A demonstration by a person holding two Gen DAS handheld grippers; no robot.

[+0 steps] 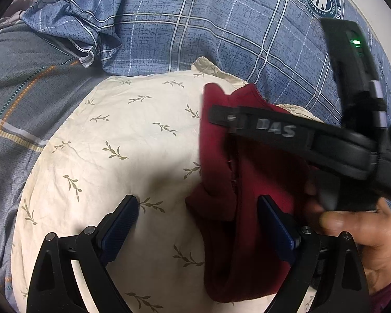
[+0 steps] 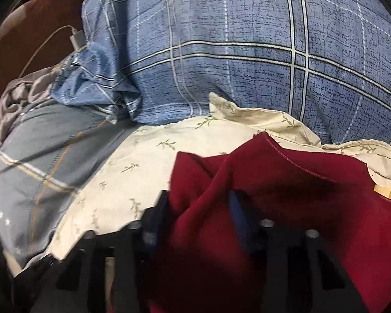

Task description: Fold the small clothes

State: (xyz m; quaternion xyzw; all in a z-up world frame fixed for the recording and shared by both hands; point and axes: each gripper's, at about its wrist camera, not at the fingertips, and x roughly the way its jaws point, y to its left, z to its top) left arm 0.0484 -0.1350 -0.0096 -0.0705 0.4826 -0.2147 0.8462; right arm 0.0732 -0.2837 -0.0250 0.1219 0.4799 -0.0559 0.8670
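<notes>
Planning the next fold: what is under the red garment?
The red garment lies on the cream leaf-print pillow, which rests on blue plaid bedding. Whatever is directly beneath the cloth is covered. The right claw is shut on it.

Big blue checked blanket (image 2: 234, 52) at back, cream leaf pillow (image 1: 112, 140) in front, white charger w/ cable (image 2: 77, 40) on left

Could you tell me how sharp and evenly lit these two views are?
Left wrist view: mostly sharp, though the right gripper is motion-blurred and a soft shadow falls on the cream pillow. Right wrist view: blurrier throughout, the red garment dark and shadowed.
</notes>
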